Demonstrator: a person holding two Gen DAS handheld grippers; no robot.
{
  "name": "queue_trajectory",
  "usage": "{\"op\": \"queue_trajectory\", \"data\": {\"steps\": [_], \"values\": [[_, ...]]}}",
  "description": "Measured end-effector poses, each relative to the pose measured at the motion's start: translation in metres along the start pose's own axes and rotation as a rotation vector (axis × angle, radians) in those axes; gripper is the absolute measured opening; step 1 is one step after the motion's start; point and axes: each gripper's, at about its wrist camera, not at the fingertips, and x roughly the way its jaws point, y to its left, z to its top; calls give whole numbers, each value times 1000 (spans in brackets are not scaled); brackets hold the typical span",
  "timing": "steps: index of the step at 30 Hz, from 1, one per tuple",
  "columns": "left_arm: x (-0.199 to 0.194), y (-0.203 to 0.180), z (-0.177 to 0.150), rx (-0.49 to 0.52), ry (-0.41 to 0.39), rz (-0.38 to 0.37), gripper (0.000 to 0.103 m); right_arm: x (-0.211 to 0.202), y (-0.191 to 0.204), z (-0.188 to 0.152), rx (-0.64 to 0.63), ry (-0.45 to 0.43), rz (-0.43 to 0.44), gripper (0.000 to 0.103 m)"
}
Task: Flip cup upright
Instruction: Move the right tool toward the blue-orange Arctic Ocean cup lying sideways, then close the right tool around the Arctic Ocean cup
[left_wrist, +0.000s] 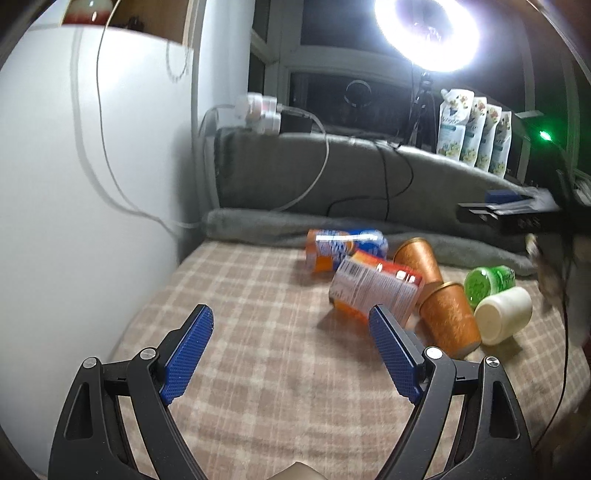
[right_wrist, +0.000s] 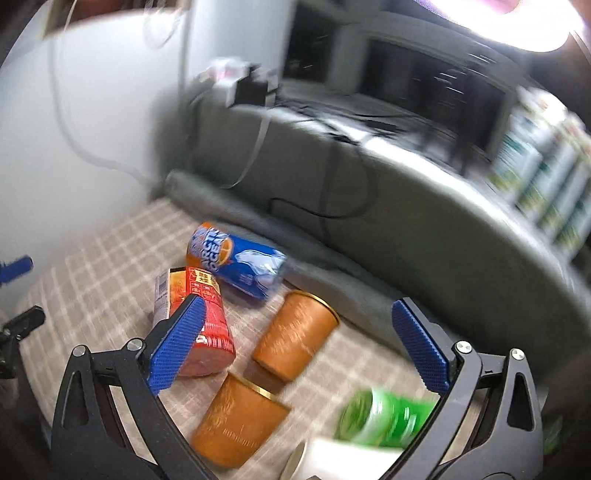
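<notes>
Cups lying on their sides on the checked cloth

Two orange-brown tapered cups with gold rims are being seen toppled side by side: the farther one (left_wrist: 419, 260) (right_wrist: 295, 334) and the nearer one (left_wrist: 450, 319) (right_wrist: 238, 421). A translucent green cup (left_wrist: 489, 280) (right_wrist: 384, 415) is lying just beyond a cream-white cup (left_wrist: 504, 314) (right_wrist: 332, 461), also on its side, its open mouth turned leftward; both are being shown close against the nearer orange cup.

Both wrist views look down on tipped cups (left_wrist: 448, 319), right nearer.
</notes>
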Motion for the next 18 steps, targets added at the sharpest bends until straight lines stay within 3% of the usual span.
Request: {"op": "queue_trajectory", "data": {"steps": [9, 12, 18], "values": [[10, 16, -14, -33, 66, 10, 86, 74, 24, 48, -270, 154, 177, 95], [15, 24, -15, -57, 77, 21, 86, 96, 30, 61, -306, 204, 222, 86], [26, 36, -14, -85, 91, 37, 86, 135, 47, 80, -402, 278, 278, 85]]}}
